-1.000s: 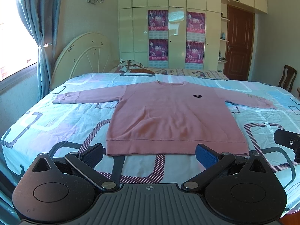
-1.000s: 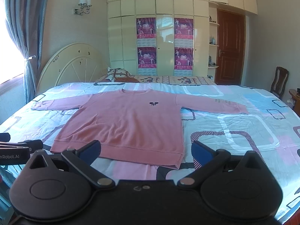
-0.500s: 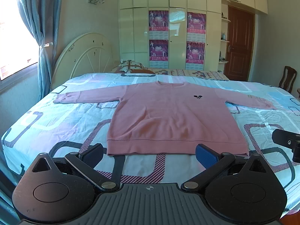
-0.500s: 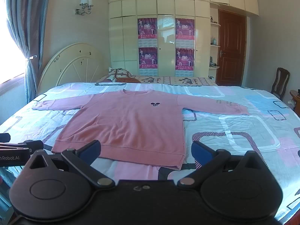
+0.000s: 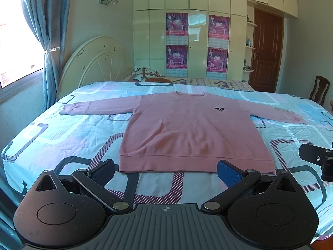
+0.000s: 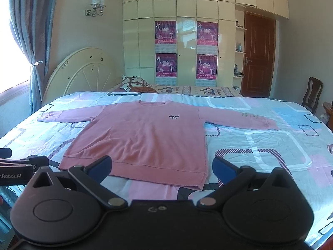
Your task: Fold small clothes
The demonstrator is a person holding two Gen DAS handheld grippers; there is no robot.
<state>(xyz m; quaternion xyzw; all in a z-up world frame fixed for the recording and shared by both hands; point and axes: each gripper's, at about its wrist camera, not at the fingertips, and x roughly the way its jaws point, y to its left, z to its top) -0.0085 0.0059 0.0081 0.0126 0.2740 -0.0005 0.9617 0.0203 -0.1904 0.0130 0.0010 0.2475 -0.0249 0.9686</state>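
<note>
A pink long-sleeved sweatshirt (image 5: pixel 191 129) lies flat, front up, on the bed, both sleeves spread out sideways; it also shows in the right wrist view (image 6: pixel 143 137). A small dark logo (image 5: pixel 220 109) sits on its chest. My left gripper (image 5: pixel 166 169) is open and empty, held just short of the hem. My right gripper (image 6: pixel 162 166) is open and empty, near the hem's right corner. Each gripper shows at the edge of the other's view.
The bed (image 5: pixel 62 133) has a blue, pink and white patterned cover. A cream headboard (image 5: pixel 93 62) and curtained window stand at the left. Wardrobe with posters (image 5: pixel 197 43) at the back, pillow (image 5: pixel 145 75), brown door (image 5: pixel 266 52) and wooden chair (image 5: pixel 319 89) at the right.
Both grippers have drifted very slightly; the view has shifted a little. The sweatshirt has not moved and both grippers stay open.
</note>
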